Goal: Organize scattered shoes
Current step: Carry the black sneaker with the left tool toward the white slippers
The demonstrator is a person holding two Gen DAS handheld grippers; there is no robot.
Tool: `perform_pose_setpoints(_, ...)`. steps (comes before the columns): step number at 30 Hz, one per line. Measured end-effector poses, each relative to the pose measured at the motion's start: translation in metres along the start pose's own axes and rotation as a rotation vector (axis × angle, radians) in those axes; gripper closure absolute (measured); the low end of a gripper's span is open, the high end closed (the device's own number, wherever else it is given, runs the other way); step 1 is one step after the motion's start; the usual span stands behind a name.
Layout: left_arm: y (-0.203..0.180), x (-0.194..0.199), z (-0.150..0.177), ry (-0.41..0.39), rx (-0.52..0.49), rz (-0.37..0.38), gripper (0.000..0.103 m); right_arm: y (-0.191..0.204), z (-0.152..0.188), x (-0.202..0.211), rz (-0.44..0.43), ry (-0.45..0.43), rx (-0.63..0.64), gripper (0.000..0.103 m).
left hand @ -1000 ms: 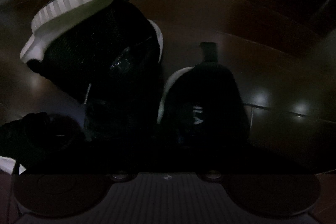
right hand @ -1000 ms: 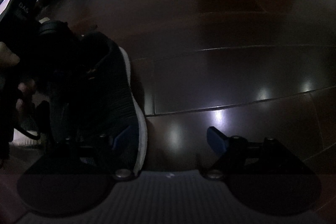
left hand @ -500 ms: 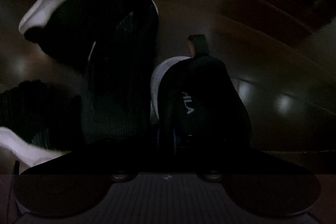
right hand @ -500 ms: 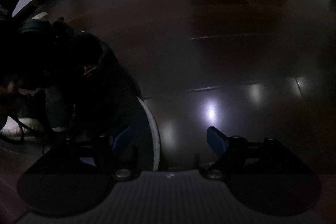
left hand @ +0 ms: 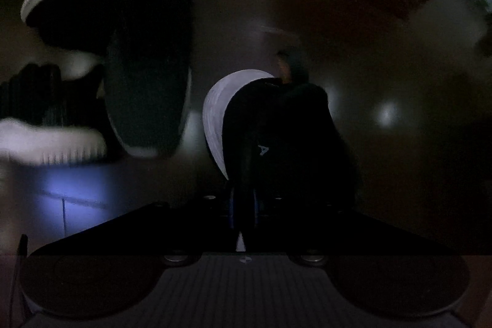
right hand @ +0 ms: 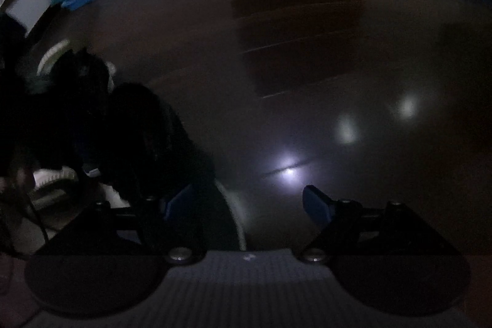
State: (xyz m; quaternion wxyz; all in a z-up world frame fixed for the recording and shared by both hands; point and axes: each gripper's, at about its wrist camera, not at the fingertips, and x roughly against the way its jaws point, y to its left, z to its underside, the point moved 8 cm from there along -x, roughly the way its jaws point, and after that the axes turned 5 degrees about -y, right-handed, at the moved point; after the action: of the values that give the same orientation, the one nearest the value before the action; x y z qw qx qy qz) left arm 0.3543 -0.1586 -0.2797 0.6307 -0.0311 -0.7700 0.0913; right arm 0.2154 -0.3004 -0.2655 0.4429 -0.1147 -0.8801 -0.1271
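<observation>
Your left claw (left hand: 243,205) is pinched on a black shoe (left hand: 276,137) held above the dark floor (left hand: 399,159), your right claw (right hand: 249,205) gapes wide with nothing in it, and other shoes (left hand: 132,51) lie jumbled nearby, so sorting is left.

Held shoe (left hand: 276,137): black knit upper, white sole, small white letter on side; heel end pinched in left tongs (left hand: 243,205), sole edge turned left.
Upper-left shoe (left hand: 132,20): black, white ribbed sole, tipped on side, blurred.
Low-left shoe (left hand: 46,125): black, white sole, on floor; partly hidden.
</observation>
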Motion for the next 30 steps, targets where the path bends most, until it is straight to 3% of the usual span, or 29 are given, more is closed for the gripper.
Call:
perform_pose_setpoints(8,-0.017,0.042,0.093,0.073,-0.084,0.046,0.089,-0.034,0.049,0.099,0.090,-0.052,-0.157,0.022)
perform_pose_setpoints(17,-0.063,0.045,0.210,0.122,-0.144,0.123,0.089,-0.088,0.119,0.146,0.116,-0.019,-0.306,0.022)
perform_pose_setpoints(24,-0.130,0.034,0.298,0.170,-0.252,0.141,0.088,-0.190,0.163,0.173,0.190,0.033,-0.314,0.022)
perform_pose_setpoints(30,-0.176,0.019,0.353,0.213,-0.364,0.142,0.088,-0.249,0.208,0.195,0.269,0.030,-0.428,0.022)
